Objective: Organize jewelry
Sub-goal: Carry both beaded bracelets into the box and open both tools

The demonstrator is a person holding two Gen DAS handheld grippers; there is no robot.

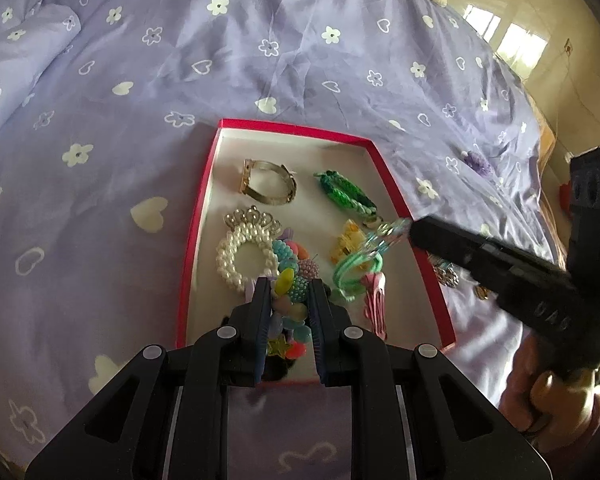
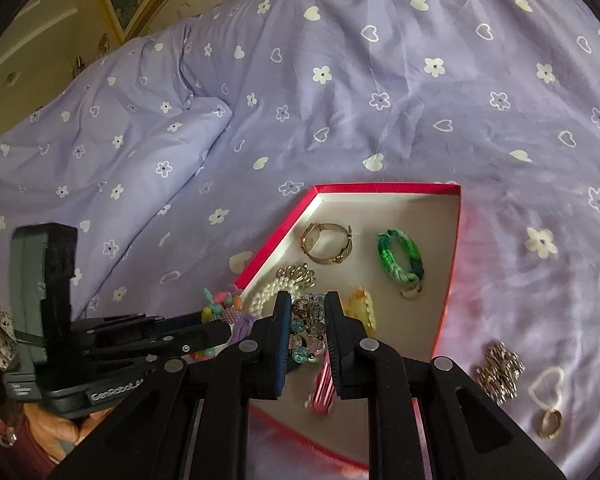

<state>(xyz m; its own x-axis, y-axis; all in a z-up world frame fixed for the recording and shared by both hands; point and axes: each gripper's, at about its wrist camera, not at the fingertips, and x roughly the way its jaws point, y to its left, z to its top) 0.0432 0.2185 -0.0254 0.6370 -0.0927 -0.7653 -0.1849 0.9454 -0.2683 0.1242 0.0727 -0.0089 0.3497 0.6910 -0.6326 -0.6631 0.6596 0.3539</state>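
A red box lid with a white inside (image 1: 204, 208) (image 2: 452, 264) lies on the bed. In it lie a gold bangle (image 1: 268, 182) (image 2: 328, 242), a green woven bracelet (image 1: 344, 194) (image 2: 400, 260), a pearl bracelet (image 1: 242, 258), a yellow clip (image 1: 346, 242) (image 2: 362, 306) and a pink tassel (image 1: 374, 306). My left gripper (image 1: 290, 292) is shut on a colourful bead bracelet (image 1: 290, 280) above the box. My right gripper (image 2: 308, 308) is shut on a glassy blue bead bracelet (image 2: 306, 328) (image 1: 384, 236) over the box's near right side.
A silver chain piece (image 2: 500, 370) and a gold ring (image 2: 551, 428) lie on the purple flowered bedspread (image 2: 340, 100) right of the box. A small purple item (image 1: 478, 162) lies farther right on the bed. The floor shows beyond the bed's right edge.
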